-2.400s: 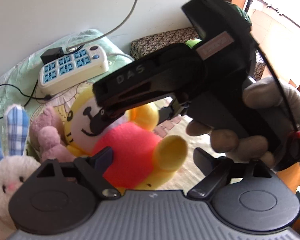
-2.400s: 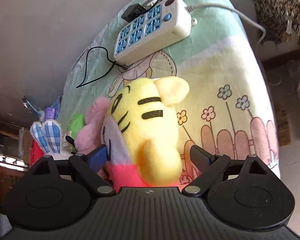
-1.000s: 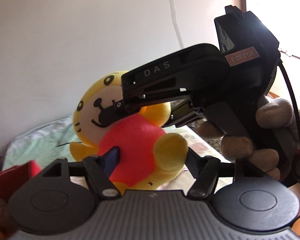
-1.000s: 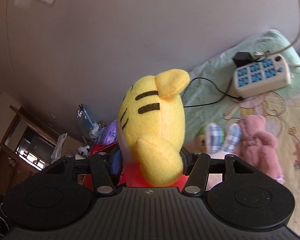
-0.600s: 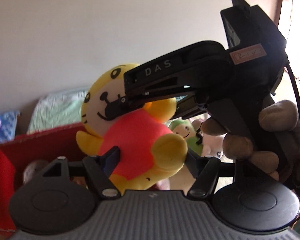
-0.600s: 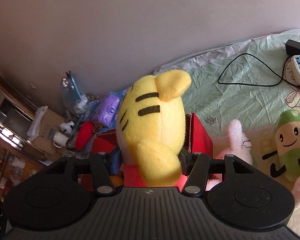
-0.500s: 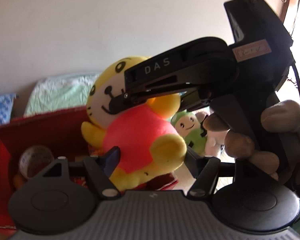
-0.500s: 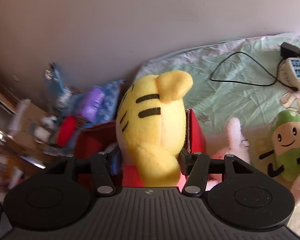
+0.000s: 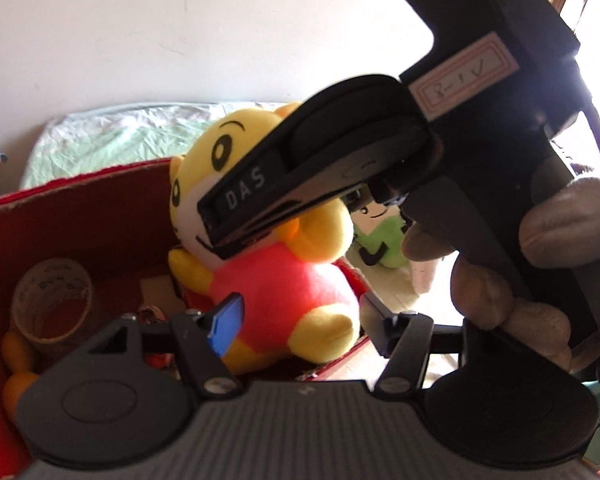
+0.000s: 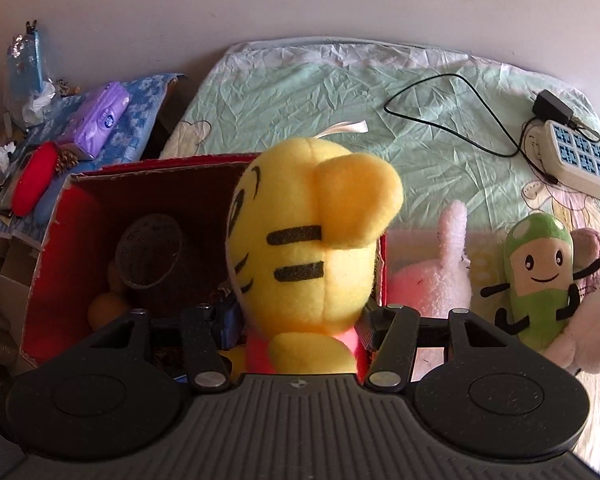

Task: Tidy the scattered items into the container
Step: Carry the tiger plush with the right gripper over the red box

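Note:
A yellow tiger plush (image 9: 284, 276) in a red shirt sits at the right edge of the red cardboard box (image 9: 80, 208). My left gripper (image 9: 298, 316) is open, its fingers apart on either side of the plush without pressing it. My right gripper (image 10: 300, 316) is shut on the plush's body (image 10: 312, 240) from behind and shows in the left wrist view (image 9: 284, 200) reaching over the plush's head. The box (image 10: 60, 216) holds a tape roll (image 10: 148, 256) and an orange toy (image 10: 106, 310).
On the green bed sheet (image 10: 300, 92) right of the box lie a pink plush (image 10: 440, 272), a green bean plush (image 10: 536, 276) and a white plush (image 10: 592, 320). A power strip (image 10: 576, 160) with cable lies far right. Clutter (image 10: 92, 120) sits left of the bed.
Both grippers have carried the tiger plush from the bed over to the red box and lowered it to the box's right edge. My left gripper's fingers have opened off it.

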Action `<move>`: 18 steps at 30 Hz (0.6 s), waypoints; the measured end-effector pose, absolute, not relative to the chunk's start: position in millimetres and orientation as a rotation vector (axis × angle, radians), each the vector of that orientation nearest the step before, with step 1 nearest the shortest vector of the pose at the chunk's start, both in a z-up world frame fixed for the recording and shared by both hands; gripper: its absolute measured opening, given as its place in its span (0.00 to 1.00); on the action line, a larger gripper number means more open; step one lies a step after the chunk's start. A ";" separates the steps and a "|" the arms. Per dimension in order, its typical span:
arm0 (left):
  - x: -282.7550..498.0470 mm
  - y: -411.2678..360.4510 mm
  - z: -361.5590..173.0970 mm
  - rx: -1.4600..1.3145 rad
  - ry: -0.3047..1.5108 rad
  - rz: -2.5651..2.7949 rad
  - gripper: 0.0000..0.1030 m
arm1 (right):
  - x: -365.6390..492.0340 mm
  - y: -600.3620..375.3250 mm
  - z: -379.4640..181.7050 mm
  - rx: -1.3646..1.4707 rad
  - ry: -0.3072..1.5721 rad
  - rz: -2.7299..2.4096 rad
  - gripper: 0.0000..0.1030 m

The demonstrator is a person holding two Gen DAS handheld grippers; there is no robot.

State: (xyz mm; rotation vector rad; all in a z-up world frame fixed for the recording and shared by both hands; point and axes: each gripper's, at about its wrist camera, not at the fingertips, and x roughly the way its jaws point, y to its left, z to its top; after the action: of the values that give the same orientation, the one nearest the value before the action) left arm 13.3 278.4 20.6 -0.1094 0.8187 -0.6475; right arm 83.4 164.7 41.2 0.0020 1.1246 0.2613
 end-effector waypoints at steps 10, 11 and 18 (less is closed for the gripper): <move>39.1 276.1 8.2 -0.135 0.876 -0.662 0.60 | 108.4 180.3 28.6 -0.087 1.229 0.254 0.54; 39.3 276.4 7.0 -0.126 0.872 -0.657 0.60 | 108.2 183.6 27.6 -0.109 1.222 0.254 0.55; 41.7 279.3 3.7 -0.124 0.866 -0.668 0.69 | 104.0 182.8 31.3 -0.130 1.188 0.244 0.63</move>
State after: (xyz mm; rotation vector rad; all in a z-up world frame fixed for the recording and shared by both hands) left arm 41.7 279.3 3.7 -0.1237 0.8657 -0.6679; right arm 104.0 182.9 31.3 -0.1297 1.1877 0.2443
